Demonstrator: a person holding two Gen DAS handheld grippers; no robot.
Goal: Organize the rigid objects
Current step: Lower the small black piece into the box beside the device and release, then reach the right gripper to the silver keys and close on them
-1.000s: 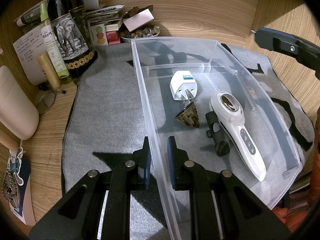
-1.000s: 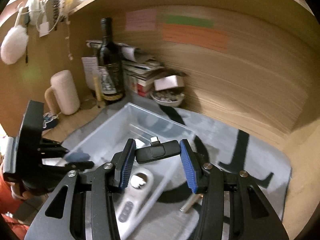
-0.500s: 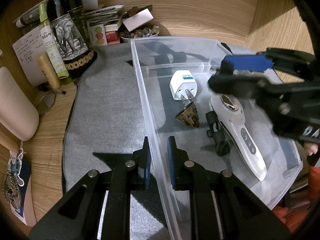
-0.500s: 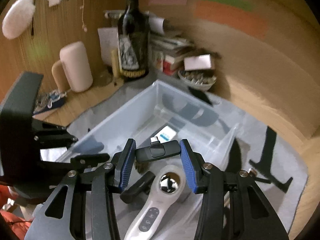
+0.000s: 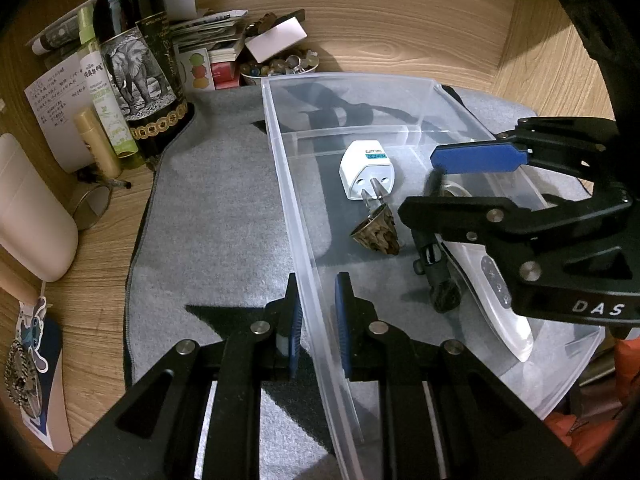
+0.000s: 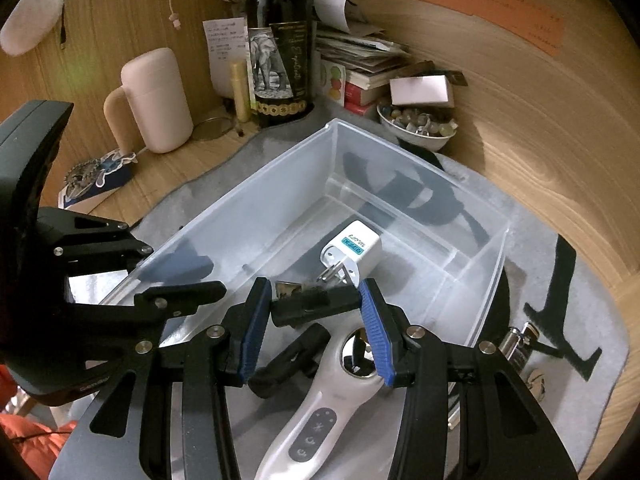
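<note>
**Black adapter held over the clear bin**

R tool (image 6: 316, 320) is closed on a small black adapter (image 6: 314, 305), gripped endwise between its blue pads (image 6: 253, 330), low over the inside of the clear plastic bin (image 5: 280, 168). In the L wrist view the R tool (image 5: 436, 184) comes in from the right above the bin's contents; the adapter itself can't be made out there.

L tool (image 5: 317, 312) straddles the bin's near long wall, one finger outside and one inside. Pads sit close to the wall w/ a slim gap showing, so whether it's actually pinching the wall can't be told.

In the bin's big section: white travel plug (image 5: 367, 174), prongs pointing toward a small brown cone-shaped piece (image 5: 378, 234); beside that a black cylindrical item (image 5: 438, 280); next to it a white handheld device w/ buttons (image 6: 320, 412). A divider closes off a narrow compartment at the far end.

Bin sits on a grey mat (image 5: 224, 208) on the wood bench (image 5: 96, 240). Behind: dark bottle w/ elephant label (image 6: 280, 56), pink mug (image 6: 154, 100), bowl of beads (image 6: 416, 126), stack of papers & books (image 6: 360, 60). A small metal item (image 6: 520, 344) lies on the mat outside the bin's right wall.
</note>
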